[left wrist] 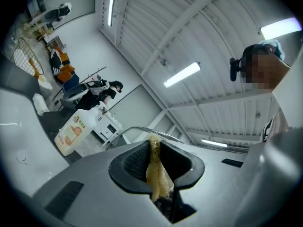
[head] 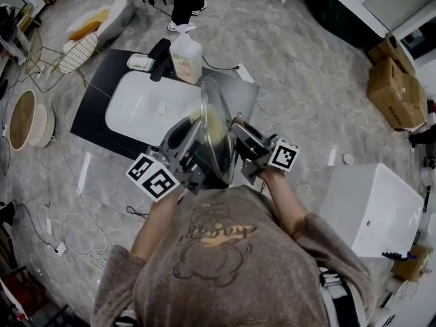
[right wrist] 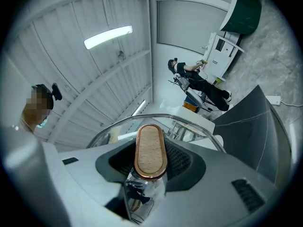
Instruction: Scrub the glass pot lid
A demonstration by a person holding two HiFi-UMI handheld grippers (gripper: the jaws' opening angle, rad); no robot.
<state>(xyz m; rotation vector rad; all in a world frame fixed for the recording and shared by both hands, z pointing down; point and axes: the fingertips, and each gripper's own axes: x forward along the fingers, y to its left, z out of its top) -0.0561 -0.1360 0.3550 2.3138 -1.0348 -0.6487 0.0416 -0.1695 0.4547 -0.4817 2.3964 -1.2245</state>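
Glass lid held on edge over the sink, one gripper on each side.

The glass lid (head: 219, 125) stands upright, edge toward the head camera, above the near right corner of the white sink (head: 136, 111). The right gripper (head: 240, 136) is on the side away from the sink. Its jaws are closed on the lid's wood-topped handle (right wrist: 150, 151), and the glass rim arcs behind the handle. The left gripper (head: 196, 140) is on the sink side. Its jaws are clamped on a yellow scrub pad (left wrist: 157, 171), a thin strip pinched between the pads. In the head view the pad shows pale yellow at the lid's sink-side face; actual contact cannot be confirmed. A soap bottle (head: 186, 56) stands at the sink's far edge.
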